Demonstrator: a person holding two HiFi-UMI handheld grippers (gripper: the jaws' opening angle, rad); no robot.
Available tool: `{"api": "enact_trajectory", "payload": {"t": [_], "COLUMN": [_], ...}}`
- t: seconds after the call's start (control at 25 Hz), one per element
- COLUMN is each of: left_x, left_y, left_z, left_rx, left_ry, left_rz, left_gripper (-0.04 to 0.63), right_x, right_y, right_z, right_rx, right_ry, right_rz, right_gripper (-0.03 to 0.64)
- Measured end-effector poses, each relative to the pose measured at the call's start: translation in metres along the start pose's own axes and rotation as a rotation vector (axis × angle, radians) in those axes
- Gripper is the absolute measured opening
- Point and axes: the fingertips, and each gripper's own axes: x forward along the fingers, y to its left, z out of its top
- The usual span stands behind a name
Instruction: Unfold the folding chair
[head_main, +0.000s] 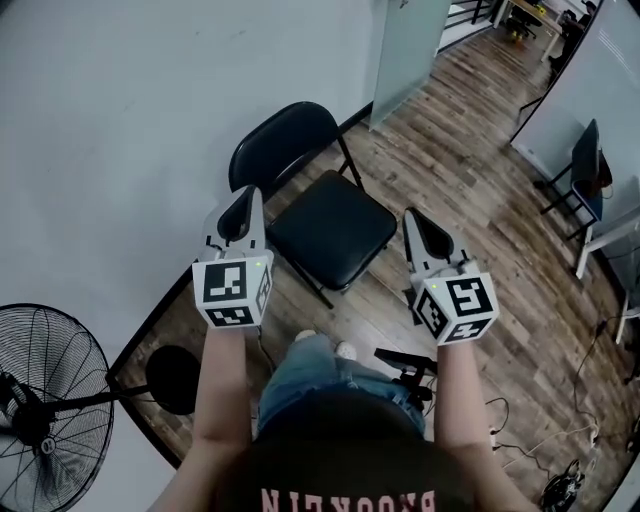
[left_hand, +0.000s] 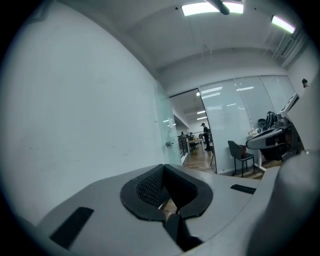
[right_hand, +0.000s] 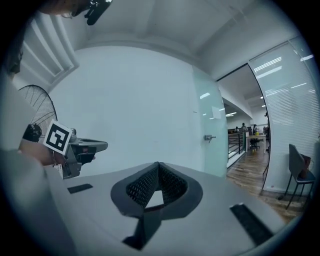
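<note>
A black folding chair stands unfolded by the white wall, its seat (head_main: 332, 228) level and its backrest (head_main: 280, 140) toward the wall. My left gripper (head_main: 240, 200) is raised over the chair's left side, shut, with nothing between its pads. My right gripper (head_main: 415, 222) hovers just right of the seat, also shut and empty. The left gripper view shows its jaws (left_hand: 163, 167) closed together, pointing along the wall toward a glass partition. In the right gripper view the jaws (right_hand: 158, 165) meet at the tip, and the left gripper (right_hand: 75, 147) shows at the left. Neither gripper touches the chair.
A large floor fan (head_main: 45, 400) stands at the lower left beside a round black base (head_main: 172, 378). A black stand (head_main: 405, 365) and cables (head_main: 560, 470) lie on the wood floor. Another chair (head_main: 585, 170) stands at the right. A glass door (head_main: 405, 50) is beyond.
</note>
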Motion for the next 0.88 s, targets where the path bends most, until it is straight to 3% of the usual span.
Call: {"api": "enact_trajectory", "payload": {"t": [0.16,0.4,0.88], "left_x": [0.001,0.005,0.008], "left_y": [0.002,0.003,0.029], "left_z": [0.016,0.044,0.074], "left_rx": [0.044,0.102,0.102], "left_ry": [-0.063,-0.153,-0.227], "left_rz": [-0.018,-0.08,-0.069], "left_gripper": [0.003,0.003,0.003], "right_x": [0.0,0.008,0.013], "right_y": [0.005,0.001,0.005], "right_z": [0.016,0.041,0.078], "right_rx": [-0.036,-0.155,-0.217], "right_ry": [-0.068,-0.113,-0.147], "right_rz": [0.002,-0.064,-0.136], "right_gripper": [0.002,0.002,0.002]}}
